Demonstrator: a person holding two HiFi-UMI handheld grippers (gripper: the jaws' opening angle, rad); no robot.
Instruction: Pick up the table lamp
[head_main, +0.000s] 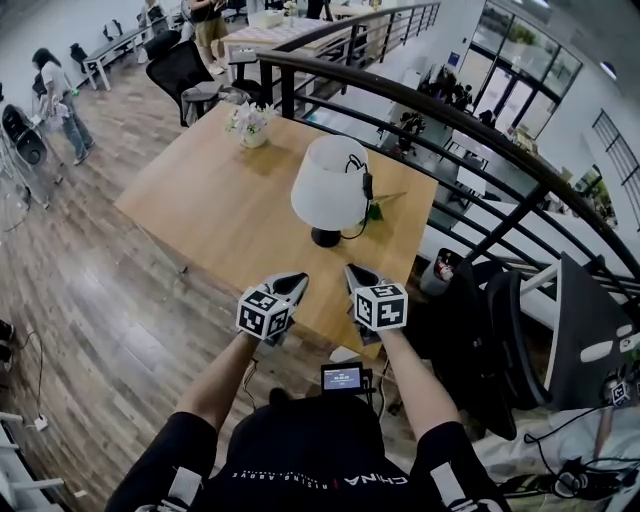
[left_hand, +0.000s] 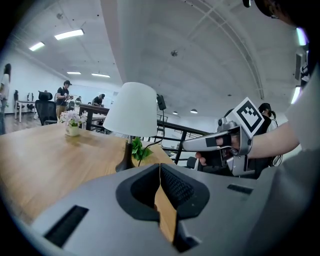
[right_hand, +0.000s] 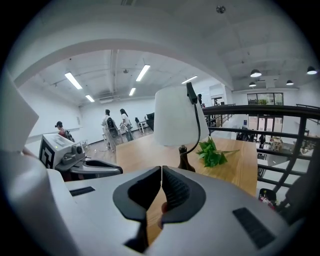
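Table (head_main: 190, 215): bare wood across frame centre-left, open passage. Obstacles: table lamp (head_main: 330, 187) right of centre; green sprig (head_main: 376, 211) just beside its base, perhaps touching; flower pot (head_main: 251, 127) upper centre; railing (head_main: 470, 140) upper right.

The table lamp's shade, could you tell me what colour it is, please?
The shade is plain white; the head view shows it best.

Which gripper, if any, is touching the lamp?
Neither; both apart. Head view shows bare tabletop between the lamp and the left gripper and right gripper.
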